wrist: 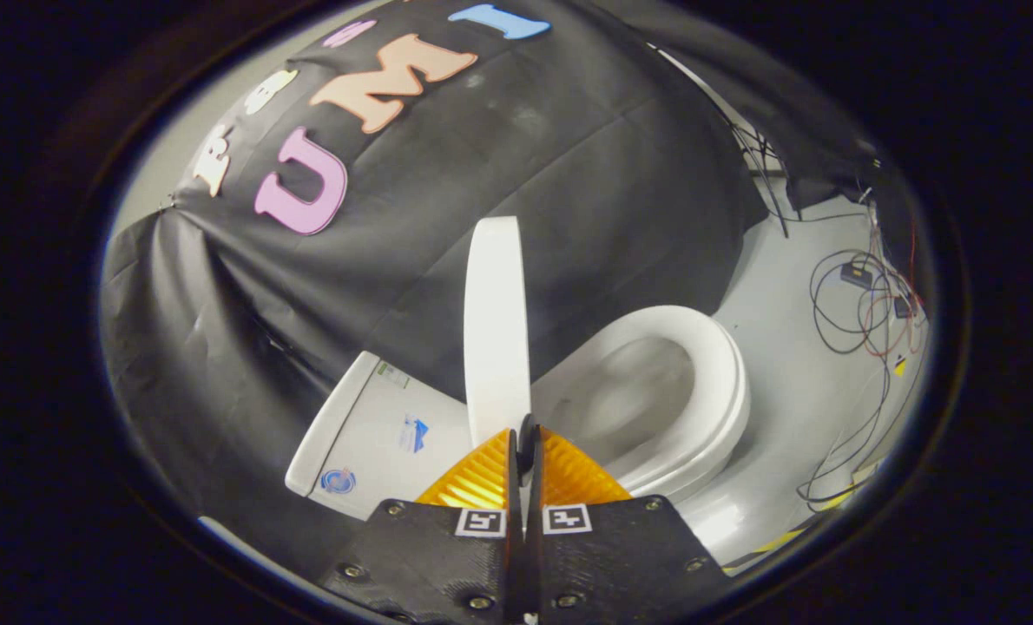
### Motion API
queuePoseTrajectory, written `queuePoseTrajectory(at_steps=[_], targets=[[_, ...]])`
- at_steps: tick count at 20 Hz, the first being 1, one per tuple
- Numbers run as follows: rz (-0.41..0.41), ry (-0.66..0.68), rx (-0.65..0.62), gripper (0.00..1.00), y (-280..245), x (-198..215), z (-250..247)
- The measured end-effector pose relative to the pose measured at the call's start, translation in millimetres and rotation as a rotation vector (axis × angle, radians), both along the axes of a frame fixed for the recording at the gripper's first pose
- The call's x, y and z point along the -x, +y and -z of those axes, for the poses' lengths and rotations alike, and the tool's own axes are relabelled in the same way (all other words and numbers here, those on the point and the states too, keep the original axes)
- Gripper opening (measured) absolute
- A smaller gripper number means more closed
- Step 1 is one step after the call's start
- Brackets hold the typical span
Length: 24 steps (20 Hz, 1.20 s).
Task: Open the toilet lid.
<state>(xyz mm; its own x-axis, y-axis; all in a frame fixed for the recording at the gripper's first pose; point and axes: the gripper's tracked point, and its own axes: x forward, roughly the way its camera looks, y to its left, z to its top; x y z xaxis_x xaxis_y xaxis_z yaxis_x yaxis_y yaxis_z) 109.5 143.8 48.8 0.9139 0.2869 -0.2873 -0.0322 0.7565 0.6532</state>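
Where the booth's black cloth wall [221, 347] hangs in folds behind everything, it takes up most of the gripper view, with a pale floor [786, 347] showing beyond it to one side. Against that cloth stands the white toilet [369, 434], seen tilted, its tank [378, 417] lying to one side of the fingers and its bowl [621, 399] to the other. The tank carries a few small stickers whose print is too small to tell. The seat [716, 382] rests down on the bowl, a smooth white ring around the open basin.

The toilet lid [496, 330] is raised, seen edge-on as a tall narrow white slab rising straight ahead of the fingers, between the tank and the bowl. Its near rim runs down to the fingertips and disappears between them.

The gripper [525, 447] sits just below the lid, its two fingers brought close together with only a thin gap left. The lid's lower edge meets that gap, and both ribbed fingertips [482, 473] appear to press on it from either side, so the tongs stand narrow and pinched on the lid's edge. Two small square markers [480, 522] sit on the finger bodies just behind the tips.

Over on the pale floor, well apart from the toilet, thin dark and red cables [864, 312] loop loosely, and a short strip of yellow tape [829, 503] lies near the bowl's foot.
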Motion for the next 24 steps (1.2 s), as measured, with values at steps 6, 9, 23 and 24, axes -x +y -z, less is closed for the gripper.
queuePoseTrajectory(at_steps=[6, 9, 23, 24], targets=[[-0.014, -0.021, 0.034, 0.01, 13.5, 2.1, -12.8], [-0.022, -0.036, 0.079, 0.01, 21.5, 2.5, -20.4], [-0.070, -0.127, 0.268, 0.01, 60.5, 7.9, -47.4], [-0.073, -0.131, 0.271, 0.01, 63.2, 8.3, -49.0]])
